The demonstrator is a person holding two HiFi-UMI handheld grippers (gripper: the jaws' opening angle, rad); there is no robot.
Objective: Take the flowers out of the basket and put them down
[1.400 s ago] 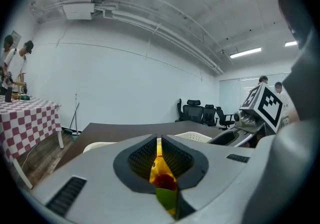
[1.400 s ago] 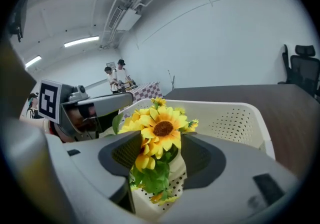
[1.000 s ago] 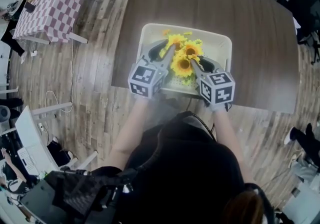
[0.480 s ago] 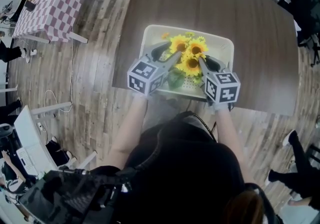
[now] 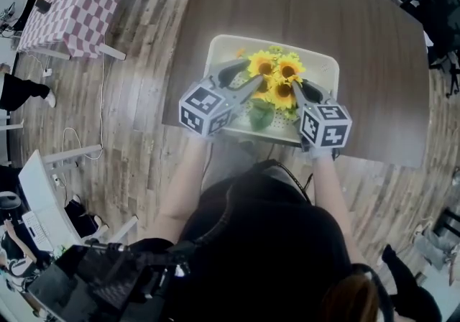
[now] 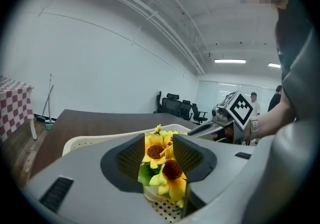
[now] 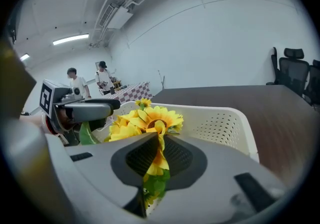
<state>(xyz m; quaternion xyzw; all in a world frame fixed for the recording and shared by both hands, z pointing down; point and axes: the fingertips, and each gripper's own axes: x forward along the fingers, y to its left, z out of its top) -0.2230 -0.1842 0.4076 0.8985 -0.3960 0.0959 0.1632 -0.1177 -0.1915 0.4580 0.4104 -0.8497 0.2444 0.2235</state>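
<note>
right gripper pinched on sunflowers, bunch low in white basket on tabletop; left gripper jaws just opened wide, blooms between, unpressed; lift-out step; next: raise bunch clear of rim

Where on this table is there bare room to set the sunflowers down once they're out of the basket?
The dark table is bare beyond the white basket, up to its far edge, and across the wide stretch right of the basket. Left of it only a narrow strip remains. Inside the basket it is crowded with sunflowers.
</note>
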